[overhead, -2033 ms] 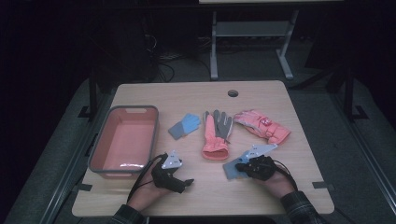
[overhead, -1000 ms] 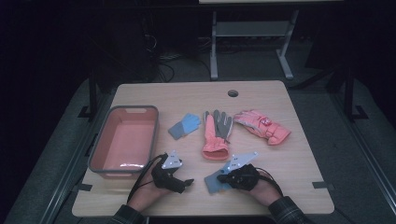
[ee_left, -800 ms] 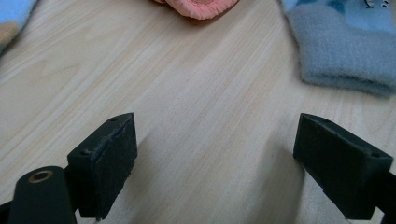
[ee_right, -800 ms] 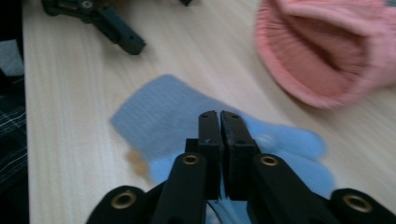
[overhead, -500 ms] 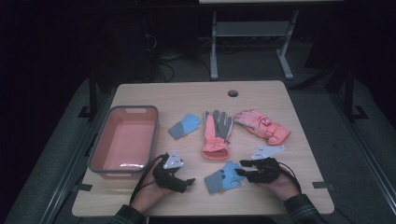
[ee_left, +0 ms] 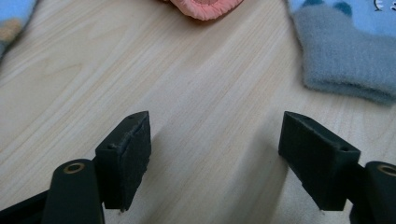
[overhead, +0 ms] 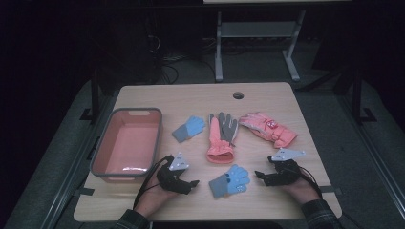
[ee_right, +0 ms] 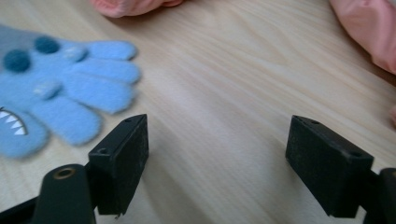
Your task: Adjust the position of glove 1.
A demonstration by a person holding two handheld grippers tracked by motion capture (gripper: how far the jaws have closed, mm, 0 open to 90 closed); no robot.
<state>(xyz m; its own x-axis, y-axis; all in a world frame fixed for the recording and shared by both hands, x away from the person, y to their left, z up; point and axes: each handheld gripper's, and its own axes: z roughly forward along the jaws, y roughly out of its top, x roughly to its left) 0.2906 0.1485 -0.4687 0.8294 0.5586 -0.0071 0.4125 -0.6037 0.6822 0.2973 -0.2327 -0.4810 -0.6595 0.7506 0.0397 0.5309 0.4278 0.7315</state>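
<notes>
the small blue glove (overhead: 230, 181) lies flat near the table's (overhead: 200, 98) front edge, between the two grippers, its grey cuff toward the left gripper (overhead: 190, 183) and its fingers toward the right gripper (overhead: 261, 176). the right jaws have just been opening and stand wide over bare wood, while the left jaws have just been closing a little, yet are still parted with nothing between them. to lift it cleanly toward the pink bin (overhead: 99, 151) at the left edge, i'd pinch the thick cuff squarely, low against the wood.
</notes>
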